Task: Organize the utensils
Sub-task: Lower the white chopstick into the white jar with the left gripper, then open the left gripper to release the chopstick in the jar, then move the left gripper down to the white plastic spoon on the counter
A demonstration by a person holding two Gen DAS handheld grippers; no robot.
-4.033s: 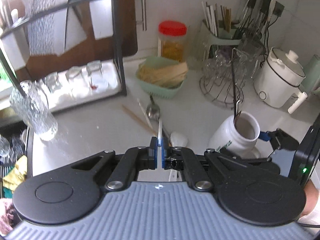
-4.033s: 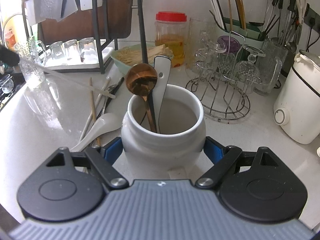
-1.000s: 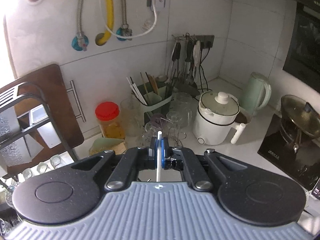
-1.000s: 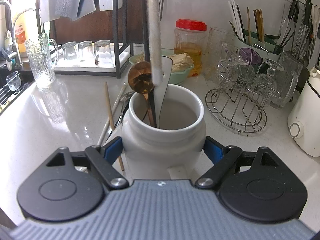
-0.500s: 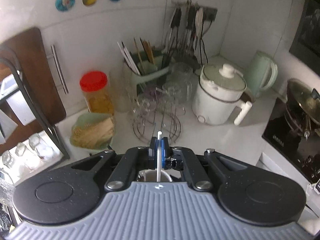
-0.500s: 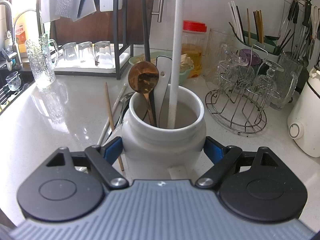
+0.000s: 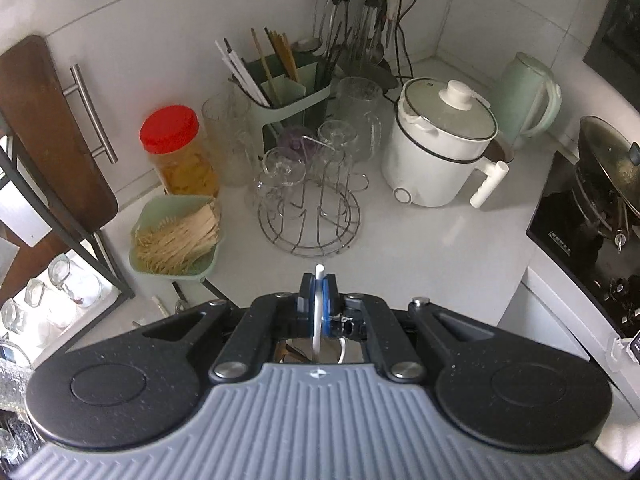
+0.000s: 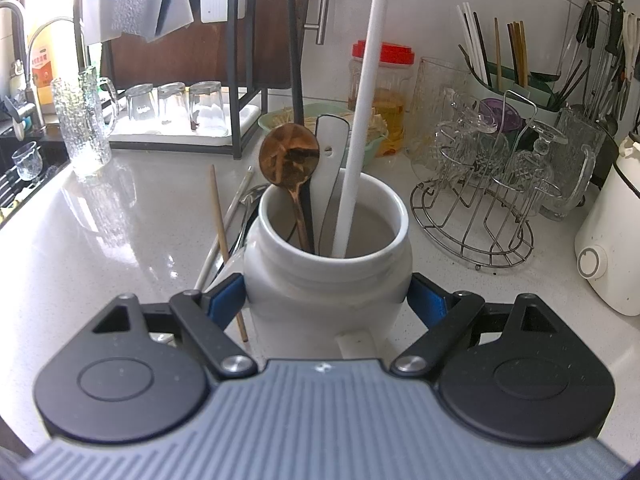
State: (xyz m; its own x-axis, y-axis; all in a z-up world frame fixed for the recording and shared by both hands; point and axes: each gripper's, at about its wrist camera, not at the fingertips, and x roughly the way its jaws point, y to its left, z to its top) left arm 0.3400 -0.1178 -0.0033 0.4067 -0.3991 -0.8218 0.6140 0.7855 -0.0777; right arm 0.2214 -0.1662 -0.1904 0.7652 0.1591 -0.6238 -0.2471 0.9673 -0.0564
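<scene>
My right gripper [image 8: 326, 300] is shut on the white ceramic jar [image 8: 328, 280], which stands on the counter. The jar holds a copper spoon [image 8: 289, 156], a white spoon handle [image 8: 329, 152] and a black stick [image 8: 295, 68]. My left gripper [image 7: 318, 302] is shut on a long white chopstick [image 7: 318, 312], held upright above the jar. In the right wrist view the chopstick [image 8: 360, 128] comes down from above, its lower end inside the jar. A wooden chopstick [image 8: 225, 240] and several other utensils [image 8: 244, 208] lie on the counter left of the jar.
A wire glass rack [image 8: 480, 216] stands right of the jar, a white cooker [image 8: 612, 240] further right. Behind are a green bowl of sticks [image 7: 176, 236], a red-lidded jar [image 7: 180, 152], a green utensil holder [image 7: 292, 96] and a black dish rack with glasses [image 8: 180, 112]. A glass mug [image 8: 84, 128] stands left.
My left gripper carried the white chopstick from the counter to above the jar and has lowered it, so its end now sits deeper inside. The right gripper and jar have stayed still.
</scene>
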